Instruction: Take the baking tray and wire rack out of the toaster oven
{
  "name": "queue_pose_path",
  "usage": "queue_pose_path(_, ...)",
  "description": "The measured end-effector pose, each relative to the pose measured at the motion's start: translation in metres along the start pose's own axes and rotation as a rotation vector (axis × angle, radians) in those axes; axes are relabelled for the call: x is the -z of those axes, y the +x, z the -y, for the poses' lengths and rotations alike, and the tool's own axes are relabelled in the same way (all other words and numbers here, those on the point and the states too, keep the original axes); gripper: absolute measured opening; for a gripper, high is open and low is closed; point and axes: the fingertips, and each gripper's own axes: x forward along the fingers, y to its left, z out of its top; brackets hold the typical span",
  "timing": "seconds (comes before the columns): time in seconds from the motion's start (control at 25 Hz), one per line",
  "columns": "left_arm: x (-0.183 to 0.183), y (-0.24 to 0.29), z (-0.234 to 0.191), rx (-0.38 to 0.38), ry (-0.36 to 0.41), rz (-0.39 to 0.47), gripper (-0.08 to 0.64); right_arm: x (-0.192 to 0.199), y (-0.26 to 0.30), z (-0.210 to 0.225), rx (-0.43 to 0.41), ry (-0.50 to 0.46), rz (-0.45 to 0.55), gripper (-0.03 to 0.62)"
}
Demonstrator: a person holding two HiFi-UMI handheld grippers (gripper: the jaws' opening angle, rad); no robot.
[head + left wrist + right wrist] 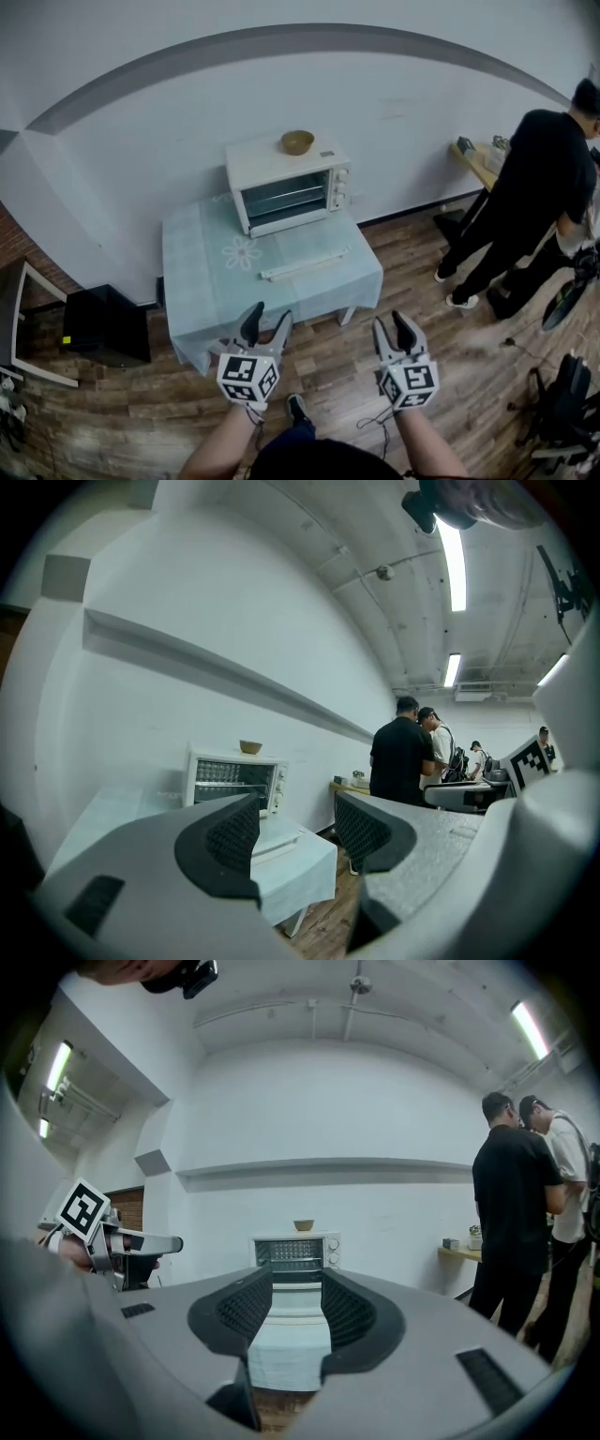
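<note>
**Both tongs spread and empty, well short of the oven**

Head view: the left tongs (267, 321) and right tongs (394, 323) are at the desk's (202, 272) near edge. The toaster oven (287, 187) stands beyond them, door shut, a bowl (297, 142) on top. The tray and rack are likely still inside.
Left gripper view: nothing sits between the jaws.
Right gripper view: the oven is dead ahead, probably lined up for its door.

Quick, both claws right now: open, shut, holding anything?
Left claw: open, nothing between its jaws.
Right claw: open, nothing between its jaws.
</note>
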Motion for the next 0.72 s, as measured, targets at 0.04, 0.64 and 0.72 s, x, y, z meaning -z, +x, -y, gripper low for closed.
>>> queue_pose_path(0.04, -0.002, 0.01, -0.009, 0.004, -0.009, 0.004, 0.245, -0.001, 0.011, 0.001, 0.008, -0.016, -0.018, 0.169)
queue_pose_path(0.64, 0.0, 0.072, -0.131, -0.009, -0.127, 0.023, 0.244, -0.02, 0.141, -0.031, 0.013, -0.023, -0.046, 0.163)
queue_pose_path(0.72, -0.002, 0.078, -0.138, -0.012, -0.132, 0.025, 0.244, -0.02, 0.151, -0.034, 0.006, -0.021, -0.045, 0.163)
